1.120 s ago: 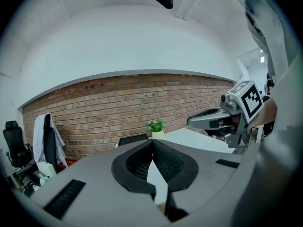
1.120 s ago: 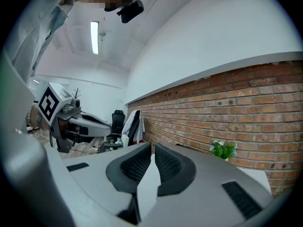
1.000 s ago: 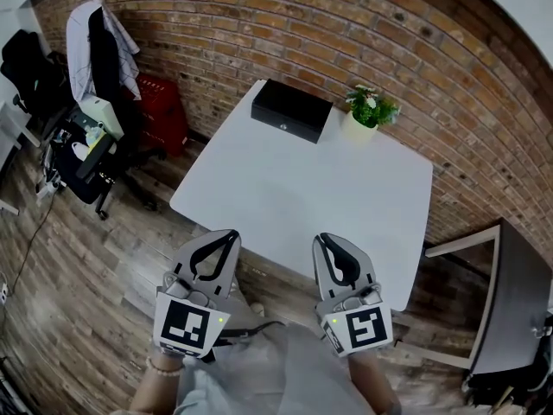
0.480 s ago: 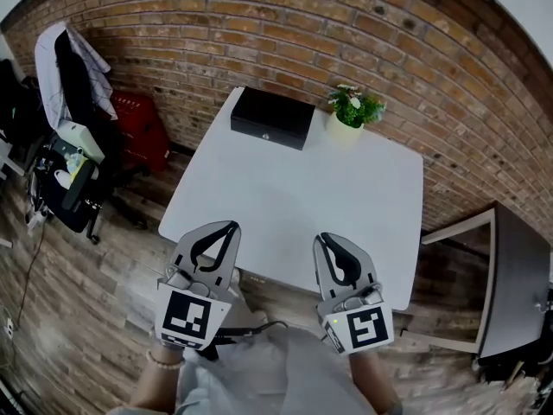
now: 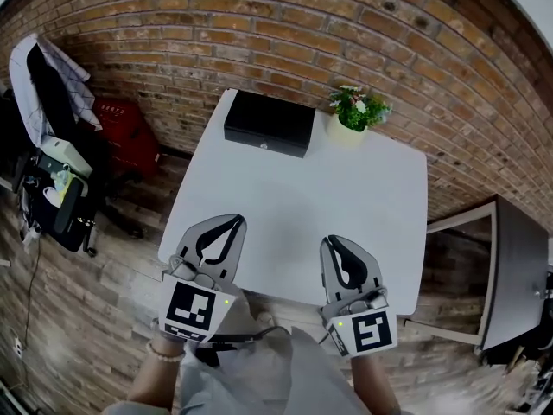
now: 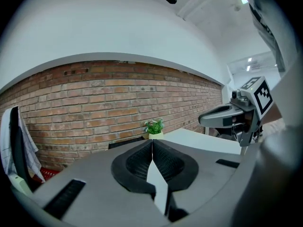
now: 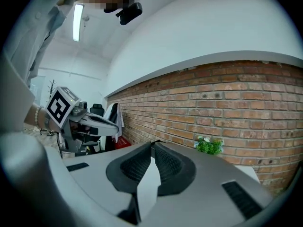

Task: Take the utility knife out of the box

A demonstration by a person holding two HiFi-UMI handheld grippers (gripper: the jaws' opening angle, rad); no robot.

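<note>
A black box (image 5: 270,124) is seen lying flat at the far edge of a white table (image 5: 302,199), close to a brick wall (image 5: 346,24). Its lid is shut, so the inside is hidden and the utility knife cannot be seen in any view. The box's long axis runs along the table's far edge, left to right in the head view, with the right end tilted slightly nearer. A small pale spot is visible on the front face turned toward the person; it is too small to be made out.

Just right of the box, a small potted plant (image 5: 354,111) in a pale pot is placed at the same far edge.

At the table's near edge, well apart from the box, the left tool (image 5: 237,220) and the right tool (image 5: 331,241) are held side by side, both aimed toward the wall. In the left gripper view the left tool's (image 6: 152,141) jaws are pressed together with nothing between them. In the right gripper view the right tool's (image 7: 152,144) jaws are likewise pressed together on nothing.

To the left, on the wooden floor (image 5: 78,292), a chair draped with clothing (image 5: 39,85) is partly cut off.
</note>
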